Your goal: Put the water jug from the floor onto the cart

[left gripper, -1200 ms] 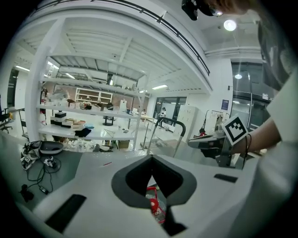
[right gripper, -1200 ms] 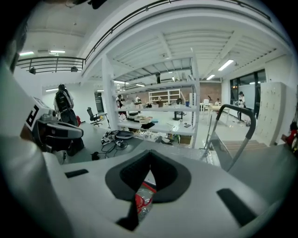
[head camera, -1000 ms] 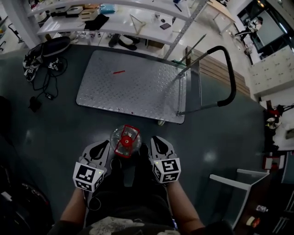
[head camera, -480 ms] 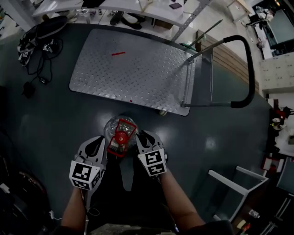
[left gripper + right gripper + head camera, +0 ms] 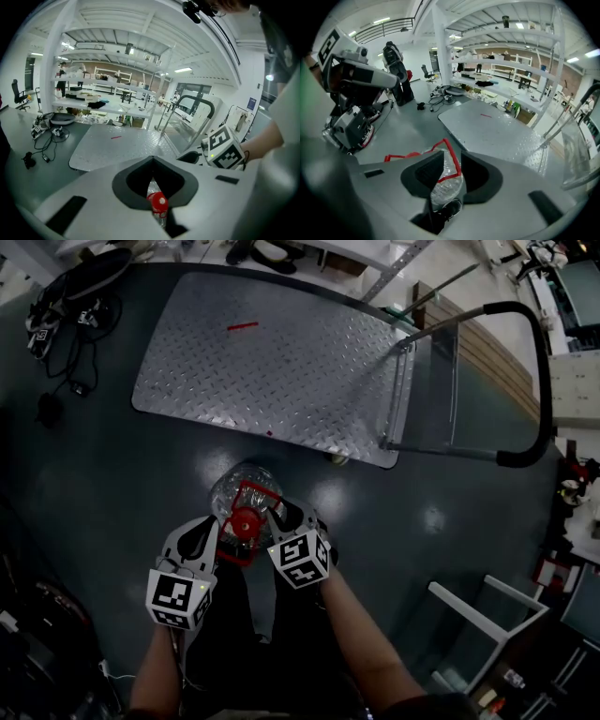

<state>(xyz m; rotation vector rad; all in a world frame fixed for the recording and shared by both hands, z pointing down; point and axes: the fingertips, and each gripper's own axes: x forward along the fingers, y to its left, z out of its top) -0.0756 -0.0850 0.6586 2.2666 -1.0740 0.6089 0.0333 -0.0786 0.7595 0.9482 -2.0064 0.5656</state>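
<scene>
The clear water jug (image 5: 236, 491) with a red cap and red carry handle (image 5: 246, 521) stands on the dark floor, just in front of the cart's steel deck (image 5: 262, 362). My left gripper (image 5: 208, 532) hangs at the jug's left side. Its jaws stand slightly apart, and the red cap (image 5: 158, 202) shows through the gap, untouched. My right gripper (image 5: 281, 518) is at the handle's right edge. Its jaws have just been opening, and the handle's red bar (image 5: 451, 159) and the jug (image 5: 446, 183) show in the gap, not pressed.
The cart's black push handle (image 5: 539, 381) rises at the right, and a small red strip (image 5: 242, 326) lies on the deck. Cables and a bag (image 5: 56, 324) lie on the floor at far left. A white frame (image 5: 487, 610) stands at lower right. My legs are directly below the jug.
Both grippers have dropped toward the jug. The right one has swung in over the red handle. The cart now sits higher and nearer in the head view.
</scene>
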